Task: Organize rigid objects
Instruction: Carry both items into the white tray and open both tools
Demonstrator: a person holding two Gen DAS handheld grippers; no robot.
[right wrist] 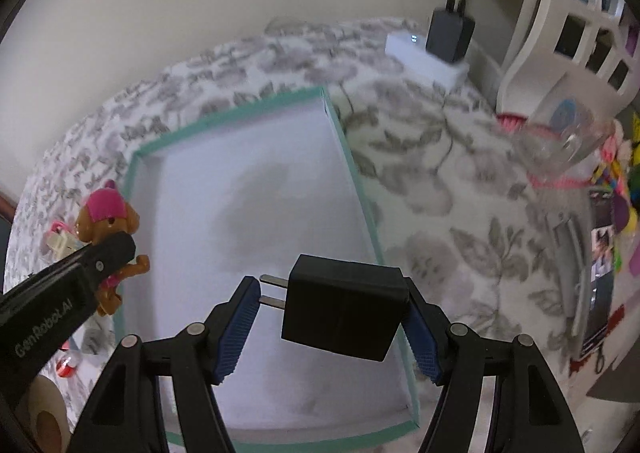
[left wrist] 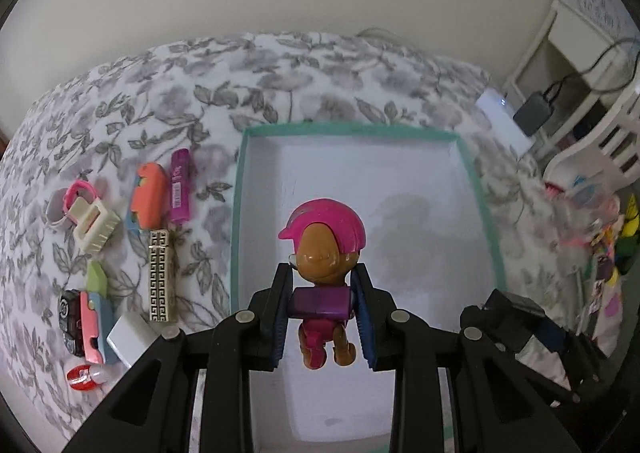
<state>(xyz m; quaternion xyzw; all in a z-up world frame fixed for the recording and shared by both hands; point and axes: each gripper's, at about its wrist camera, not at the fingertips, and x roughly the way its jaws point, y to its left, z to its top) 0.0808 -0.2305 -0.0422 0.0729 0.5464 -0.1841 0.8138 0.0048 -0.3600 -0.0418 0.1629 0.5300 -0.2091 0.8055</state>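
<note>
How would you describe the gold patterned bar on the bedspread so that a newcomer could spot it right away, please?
Start at the teal-rimmed box on the floral bedspread and look just left of it, to the row of small items. The gold patterned bar lies closest to the box, below the magenta tube. Only it bears a metallic Greek-key maze pattern.

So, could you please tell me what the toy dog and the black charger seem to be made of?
The toy dog looks like glossy moulded plastic: highlights glint on its brown face and pink cap. The black charger looks like matte plastic, evenly dull, with two bare metal prongs.
</note>
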